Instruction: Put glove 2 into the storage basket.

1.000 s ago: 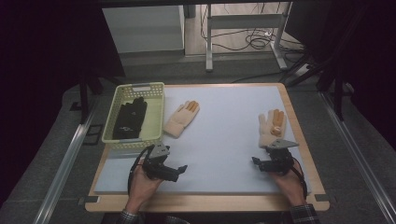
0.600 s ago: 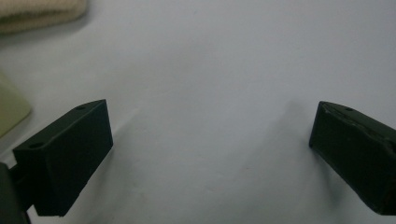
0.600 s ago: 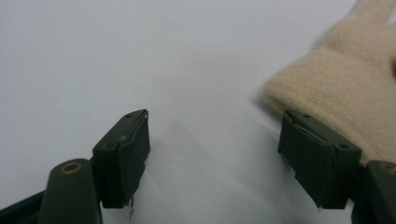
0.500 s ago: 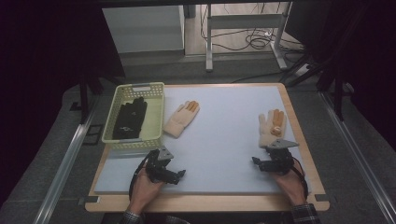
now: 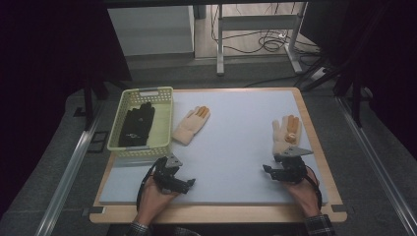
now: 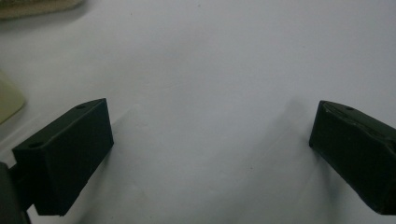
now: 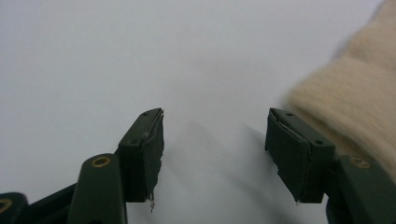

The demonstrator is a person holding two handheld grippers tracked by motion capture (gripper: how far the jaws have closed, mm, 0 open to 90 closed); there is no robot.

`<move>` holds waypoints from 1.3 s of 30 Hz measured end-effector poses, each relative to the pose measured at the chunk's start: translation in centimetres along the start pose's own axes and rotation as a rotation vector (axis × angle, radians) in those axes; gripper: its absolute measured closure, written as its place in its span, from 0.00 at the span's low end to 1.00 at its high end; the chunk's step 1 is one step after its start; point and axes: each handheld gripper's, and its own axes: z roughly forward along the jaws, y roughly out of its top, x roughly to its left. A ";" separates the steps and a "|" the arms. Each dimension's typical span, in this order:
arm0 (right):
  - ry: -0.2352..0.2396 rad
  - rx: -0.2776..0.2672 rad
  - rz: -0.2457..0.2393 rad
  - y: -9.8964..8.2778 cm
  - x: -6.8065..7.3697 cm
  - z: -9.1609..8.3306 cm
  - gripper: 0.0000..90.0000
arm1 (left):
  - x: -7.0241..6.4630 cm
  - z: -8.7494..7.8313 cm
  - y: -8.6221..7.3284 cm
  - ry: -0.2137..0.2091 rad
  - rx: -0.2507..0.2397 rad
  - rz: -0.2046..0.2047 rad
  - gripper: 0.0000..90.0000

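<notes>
At the near edge of the table, the right gripper (image 5: 275, 170) rests low on the pale blue mat (image 5: 236, 147), its jaws parted but just drawn narrower, nothing between them. The cream glove (image 5: 285, 135) lies just beyond it at about one o'clock, flat on the mat, long axis running near to far, cuff toward the gripper and orange-tipped fingers pointing to twelve; in the right gripper view its fuzzy cuff (image 7: 355, 98) sits just beside the right-hand jaw. The left gripper (image 5: 183, 183) sits well apart at nine o'clock, jaws spread wide over bare mat. Farther off, a second cream glove (image 5: 191, 125) points to one o'clock beside a yellow-green basket (image 5: 166, 118) holding black gloves (image 5: 136, 124). Beyond the wooden table edge (image 5: 216, 214), grey floor, metal legs and cables.
</notes>
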 end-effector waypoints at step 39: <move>0.257 -0.052 -0.140 15.3 10.0 16.2 0.68 | 0.5 -1.0 -1.0 -0.008 -0.007 -0.001 0.02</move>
